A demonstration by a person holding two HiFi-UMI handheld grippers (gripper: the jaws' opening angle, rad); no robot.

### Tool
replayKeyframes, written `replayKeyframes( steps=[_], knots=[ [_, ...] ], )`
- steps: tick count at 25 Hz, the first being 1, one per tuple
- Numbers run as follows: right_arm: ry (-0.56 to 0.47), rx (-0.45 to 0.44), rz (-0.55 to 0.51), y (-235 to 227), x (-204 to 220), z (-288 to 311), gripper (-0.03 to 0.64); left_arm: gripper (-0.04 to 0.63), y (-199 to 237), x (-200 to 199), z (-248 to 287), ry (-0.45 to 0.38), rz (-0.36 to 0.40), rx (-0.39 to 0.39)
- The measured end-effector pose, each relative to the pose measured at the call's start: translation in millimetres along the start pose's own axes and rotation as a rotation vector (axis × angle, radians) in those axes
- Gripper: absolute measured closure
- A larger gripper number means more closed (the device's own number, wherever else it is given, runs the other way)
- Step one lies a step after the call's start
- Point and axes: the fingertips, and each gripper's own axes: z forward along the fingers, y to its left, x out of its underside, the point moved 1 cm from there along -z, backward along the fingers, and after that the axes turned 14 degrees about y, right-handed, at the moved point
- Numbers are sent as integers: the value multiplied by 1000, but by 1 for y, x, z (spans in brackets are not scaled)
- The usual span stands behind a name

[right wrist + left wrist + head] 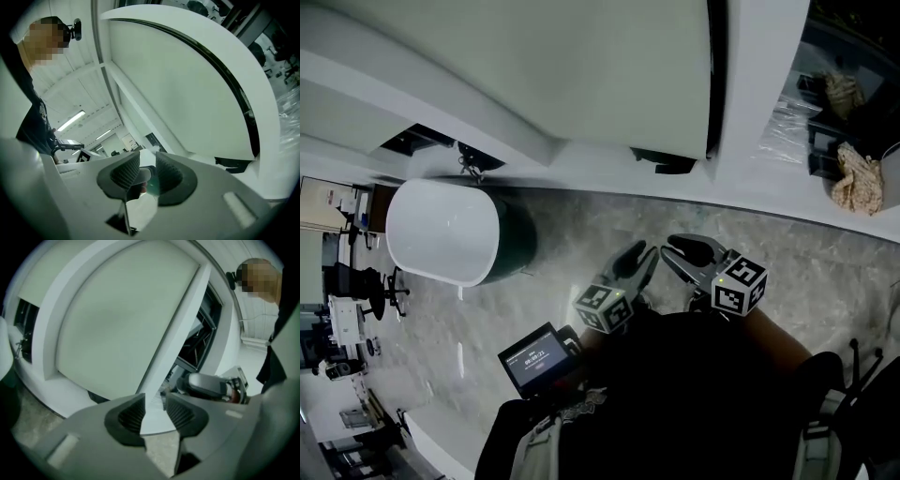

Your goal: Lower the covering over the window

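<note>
Covering (581, 66): pale cream roller sheet, smooth and matte, flat across the pane. It hangs inside the window frame, and its lower edge is close above the sill, with a narrow dark gap visible beneath one end.
Window frame (759, 84): white, smooth, square-edged. A broad upright post runs along one side of the covering, with dark uncovered glass beyond it.
Floor (581, 234): grey stone with a mottled, marbled pattern.
Tub (441, 230): rounded white top, dark green side. It stands on the floor near the sill (609, 173), well apart from both tools.
Person: dark sleeves, forearms drawn in close to the torso, both tools held low and side by side, aimed toward the sill.
Left gripper (645, 253): grey moulded body with ribbed black pads. Its jaws stand apart with nothing between them, and it touches neither the covering nor the frame.
Right gripper (670, 253): same build. Its jaws are parted and empty, and its tips are just beside those of the left gripper.
Marker cubes (739, 284): one on each tool, with black-and-white square patterns.
Small screen (539, 358): dark, lit panel beside the left forearm.
</note>
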Motion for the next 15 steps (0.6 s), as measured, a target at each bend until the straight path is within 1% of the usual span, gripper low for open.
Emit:
replayKeyframes(
  steps=[2,4,9,15],
  knots=[
    [12,2,-15,11,5,11,506,460,8,3,-13,-19,-42,17],
    [21,12,-27,22,9,23,506,460,16,4,-27,-34,-54,39],
    [16,70,-37,54,23,58,508,462,35,11,-74,-53,-16,94],
    [-52,150,13,104,51,98,517,463,73,37,-144,-33,10,143]
  ],
)
